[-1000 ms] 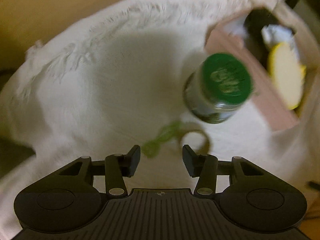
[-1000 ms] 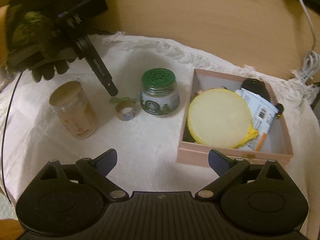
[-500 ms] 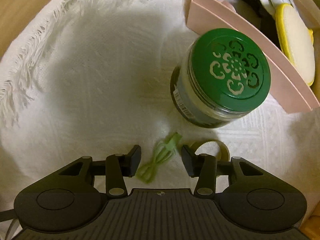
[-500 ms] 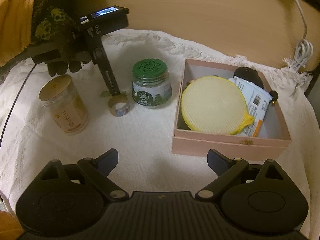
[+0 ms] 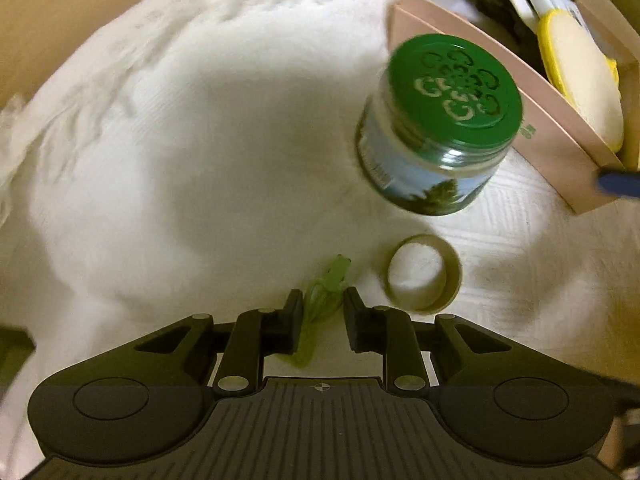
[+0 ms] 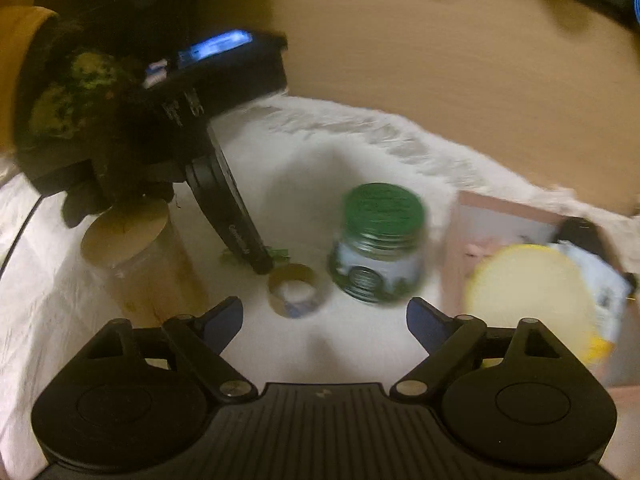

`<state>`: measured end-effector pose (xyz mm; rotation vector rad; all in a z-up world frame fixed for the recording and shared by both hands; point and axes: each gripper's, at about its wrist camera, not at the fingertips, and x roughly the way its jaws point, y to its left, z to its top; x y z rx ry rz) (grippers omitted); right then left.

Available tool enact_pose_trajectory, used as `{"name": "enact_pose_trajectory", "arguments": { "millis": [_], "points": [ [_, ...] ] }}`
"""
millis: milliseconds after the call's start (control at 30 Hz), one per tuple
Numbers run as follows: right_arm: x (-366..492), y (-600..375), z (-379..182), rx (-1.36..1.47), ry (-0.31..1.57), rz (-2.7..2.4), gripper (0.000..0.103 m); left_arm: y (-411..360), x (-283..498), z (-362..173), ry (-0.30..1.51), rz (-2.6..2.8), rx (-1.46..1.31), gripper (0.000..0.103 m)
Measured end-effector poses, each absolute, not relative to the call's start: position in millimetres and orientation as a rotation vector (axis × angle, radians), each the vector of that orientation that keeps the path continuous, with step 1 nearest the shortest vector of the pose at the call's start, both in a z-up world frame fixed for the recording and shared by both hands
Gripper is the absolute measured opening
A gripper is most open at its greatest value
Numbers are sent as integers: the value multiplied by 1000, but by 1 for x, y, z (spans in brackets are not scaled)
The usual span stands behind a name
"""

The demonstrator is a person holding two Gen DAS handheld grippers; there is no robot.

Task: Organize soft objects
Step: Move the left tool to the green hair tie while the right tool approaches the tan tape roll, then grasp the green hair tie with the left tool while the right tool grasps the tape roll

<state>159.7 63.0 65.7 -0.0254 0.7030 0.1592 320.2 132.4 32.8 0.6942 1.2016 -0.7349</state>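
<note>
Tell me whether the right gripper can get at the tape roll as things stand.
Probably yes. The right gripper stands open with bare white cloth between it and the tape roll. The left gripper, just closing around the green tie, works close beside the roll and could crowd it.

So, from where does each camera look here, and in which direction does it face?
Left wrist: sits on the left gripper, looking steeply down at the green tie between its fingers on the white cloth.
Right wrist: sits on the right gripper, looking slantwise across the cloth; a gloved hand shows.
Both share the green-lidded jar, tape ring, pink box.
</note>
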Motion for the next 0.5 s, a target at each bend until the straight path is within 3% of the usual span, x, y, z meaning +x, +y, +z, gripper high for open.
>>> {"name": "enact_pose_trajectory", "arguments": {
  "millis": [67, 233, 300, 367, 500],
  "points": [
    [173, 72, 55, -43, 709, 160, 77, 145, 320, 34, 1191, -705, 670, 25],
    [205, 83, 29, -68, 767, 170, 72, 175, 323, 31, 1194, -697, 592, 25],
    [213, 89, 24, -86, 785, 188, 62, 180, 324, 32, 1194, -690, 578, 25],
    [217, 94, 21, -107, 799, 200, 41, 192, 329, 34, 1191, -686, 566, 25],
    [217, 98, 27, -110, 808, 220, 41, 192, 331, 44, 1185, -672, 559, 25]
  ]
}}
